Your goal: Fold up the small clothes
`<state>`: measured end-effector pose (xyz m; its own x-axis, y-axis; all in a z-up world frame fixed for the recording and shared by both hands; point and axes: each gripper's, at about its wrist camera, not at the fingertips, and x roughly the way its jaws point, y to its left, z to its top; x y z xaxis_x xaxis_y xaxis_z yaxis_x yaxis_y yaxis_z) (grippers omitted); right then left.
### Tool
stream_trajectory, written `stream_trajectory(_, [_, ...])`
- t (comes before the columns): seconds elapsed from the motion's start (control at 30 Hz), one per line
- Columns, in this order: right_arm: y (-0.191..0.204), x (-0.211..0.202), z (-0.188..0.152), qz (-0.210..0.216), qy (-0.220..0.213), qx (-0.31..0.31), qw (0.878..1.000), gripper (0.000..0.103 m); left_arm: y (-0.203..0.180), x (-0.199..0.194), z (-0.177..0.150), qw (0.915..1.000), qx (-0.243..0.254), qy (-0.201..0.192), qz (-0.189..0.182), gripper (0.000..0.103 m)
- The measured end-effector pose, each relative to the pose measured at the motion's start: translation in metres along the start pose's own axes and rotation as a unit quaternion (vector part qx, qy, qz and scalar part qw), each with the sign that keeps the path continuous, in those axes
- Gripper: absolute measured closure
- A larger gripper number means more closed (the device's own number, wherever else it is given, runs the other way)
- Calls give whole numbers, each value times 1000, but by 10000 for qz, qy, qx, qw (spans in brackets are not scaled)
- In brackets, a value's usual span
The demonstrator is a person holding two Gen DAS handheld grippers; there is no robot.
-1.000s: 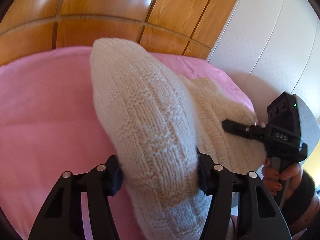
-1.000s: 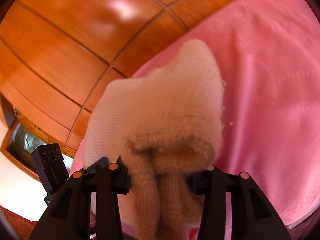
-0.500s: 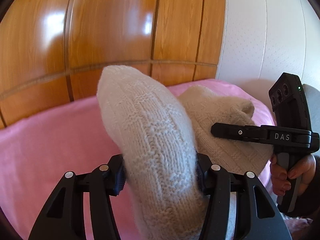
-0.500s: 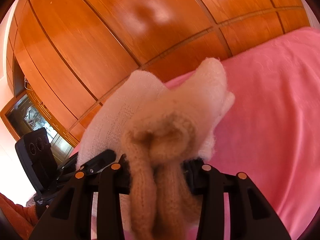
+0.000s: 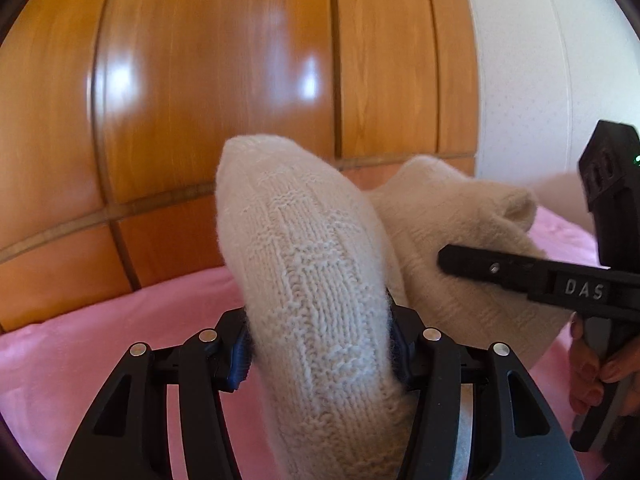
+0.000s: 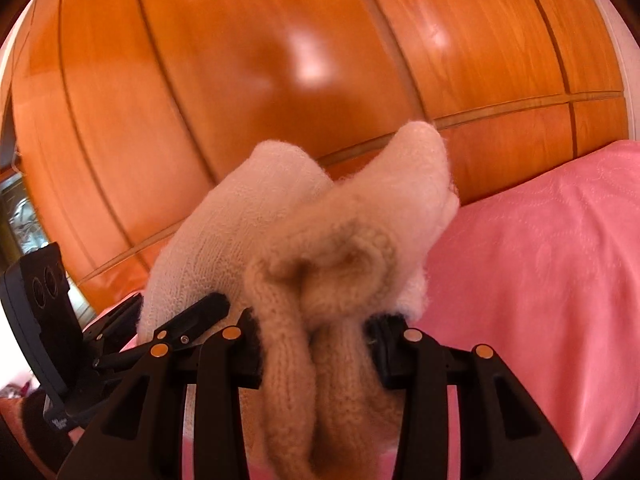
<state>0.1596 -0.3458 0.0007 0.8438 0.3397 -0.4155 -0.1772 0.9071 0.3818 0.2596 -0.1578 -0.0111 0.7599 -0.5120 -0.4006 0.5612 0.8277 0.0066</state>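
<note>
Cream knit sock (image 5: 320, 280), fuzzy and ribbed, is clamped by left gripper (image 5: 320, 354) and right gripper (image 6: 316, 344).

Both wrist cameras sit close behind own jaws, tilted slightly down, facing wooden panelling (image 5: 208, 80). Shared: knitted sock (image 5: 320, 280), pink bed (image 6: 540, 280), each other's gripper.
</note>
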Motion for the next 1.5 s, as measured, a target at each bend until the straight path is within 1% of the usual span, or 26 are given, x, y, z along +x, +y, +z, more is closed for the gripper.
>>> stream_trajectory(0.03, [-13, 13, -1, -130, 17, 72, 9999, 66, 2, 17, -4, 9998, -69, 201, 38, 49])
stream_trajectory(0.07, [-22, 25, -2, -236, 94, 152, 9996, 66, 7, 37, -11, 9984, -224, 517, 40, 49])
stream_trajectory(0.13, [-41, 48, -12, -547, 411, 314, 9972, 65, 19, 58, -24, 9942, -556, 912, 125, 45])
stream_trajectory(0.17, [-52, 60, -22, -807, 595, 413, 9941, 62, 27, 59, -25, 9924, -804, 933, 2, 43])
stream_trajectory(0.2, [-64, 66, -28, -795, 718, 702, 9918, 57, 38, 57, -28, 9886, -1162, 930, -225, 39])
stream_trajectory(0.23, [-72, 66, -30, -709, 721, 952, 9903, 54, 44, 57, -31, 9864, -1303, 956, -294, 35])
stream_trajectory(0.27, [-77, 66, -30, -666, 690, 1037, 9900, 51, 47, 58, -34, 9845, -1390, 1016, -326, 33])
stream_trajectory(0.33, [-76, 67, -30, -718, 702, 998, 9899, 47, 50, 59, -37, 9817, -1503, 1116, -359, 25])
stream_trajectory(0.4, [-74, 68, -31, -851, 738, 916, 9894, 41, 50, 53, -40, 9805, -1595, 1109, -286, 21])
stream_trajectory(0.47, [-72, 66, -31, -911, 717, 922, 9890, 36, 47, 42, -45, 9802, -1646, 1073, -225, 20])
stream_trajectory(0.53, [-62, 54, -35, -1189, 558, 810, 9880, 23, 40, 31, -49, 9824, -1559, 1027, -48, 19])
stream_trajectory(0.57, [-59, 47, -37, -1334, 460, 724, 9873, 12, 35, 22, -52, 9842, -1483, 970, 64, 19])
stream_trajectory(0.6, [-50, 36, -39, -1480, 278, 554, 9870, 10, 32, 20, -53, 9850, -1441, 935, 132, 19])
stream_trajectory(0.67, [-39, 21, -40, -1544, 90, 320, 9874, 10, 26, 9, -57, 9863, -1366, 867, 308, 19])
stream_trajectory(0.7, [-34, 16, -43, -1673, 47, 195, 9857, 7, 27, 10, -56, 9860, -1365, 888, 362, 18])
stream_trajectory(0.77, [-26, 13, -48, -2175, 141, 42, 9759, 4, 29, 13, -59, 9830, -1419, 1048, 508, 15])
stream_trajectory(0.83, [-31, 19, -53, -3031, 460, 77, 9518, 3, 31, 19, -62, 9796, -1470, 1271, 506, 13])
stream_trajectory(0.87, [-36, 24, -54, -3308, 648, 148, 9414, 2, 31, 22, -63, 9785, -1468, 1362, 490, 13])
stream_trajectory(0.9, [-43, 29, -55, -3419, 830, 243, 9358, 2, 31, 23, -63, 9783, -1446, 1391, 509, 13])
stream_trajectory(1.0, [-45, 35, -56, -3568, 955, 173, 9291, 2, 24, 16, -63, 9803, -1275, 1332, 711, 13])
stream_trajectory(1.1, [-39, 32, -56, -3668, 815, 9, 9267, 2, 14, 3, -63, 9833, -1057, 1132, 951, 13])
stream_trajectory(1.2, [-31, 23, -56, -3608, 573, -53, 9309, 2, 6, -16, -65, 9851, -953, 896, 1117, 13])
stream_trajectory(1.3, [-26, 20, -57, -3575, 450, -71, 9328, 2, 4, -31, -67, 9846, -1022, 750, 1202, 13])
stream_trajectory(1.4, [-18, 11, -62, -3569, 371, -80, 9334, 2, 5, -48, -70, 9816, -1157, 584, 1406, 13])
stream_trajectory(1.47, [-12, 2, -66, -3587, 213, -103, 9332, 2, 4, -56, -71, 9802, -1206, 516, 1480, 13])
stream_trajectory(1.5, [-8, -2, -68, -3589, 150, -118, 9332, 2, 4, -59, -72, 9796, -1234, 495, 1504, 11])
